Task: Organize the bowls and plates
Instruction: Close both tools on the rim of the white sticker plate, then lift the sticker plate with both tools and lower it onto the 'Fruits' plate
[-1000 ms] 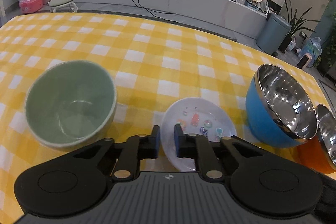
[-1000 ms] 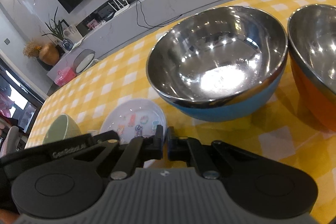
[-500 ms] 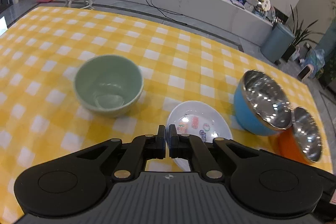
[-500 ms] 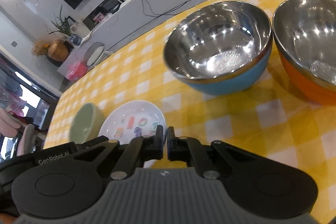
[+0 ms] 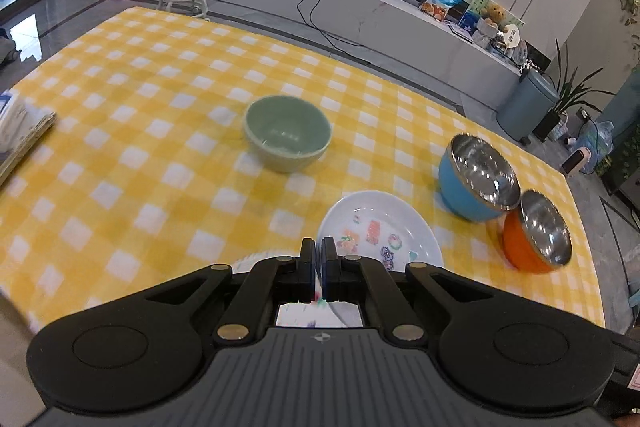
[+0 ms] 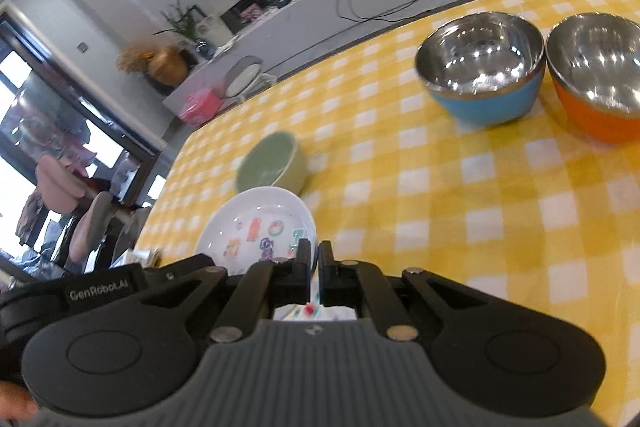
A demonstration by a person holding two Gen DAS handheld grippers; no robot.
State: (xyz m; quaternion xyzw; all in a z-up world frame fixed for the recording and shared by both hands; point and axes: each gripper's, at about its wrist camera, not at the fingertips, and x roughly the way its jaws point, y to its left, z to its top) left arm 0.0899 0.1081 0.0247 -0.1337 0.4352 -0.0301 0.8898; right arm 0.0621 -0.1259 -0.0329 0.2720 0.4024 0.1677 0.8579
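White plate (image 5: pixel 378 233) with colourful motifs, rim pinched by left gripper (image 5: pixel 318 250); right gripper (image 6: pixel 314 253) clenched.

Both the left gripper (image 5: pixel 318 259) and the right gripper (image 6: pixel 314 261) have black linkage arms, brass-coloured pivot pins, round black discs and ribbed grey housings, one lettered "GenRobot.AI".

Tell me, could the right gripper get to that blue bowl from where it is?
Probably yes. Only bare checked tablecloth lies between the right gripper and the blue bowl. The orange bowl sits close beside it, though, and the gripper is shut, so it must open first.
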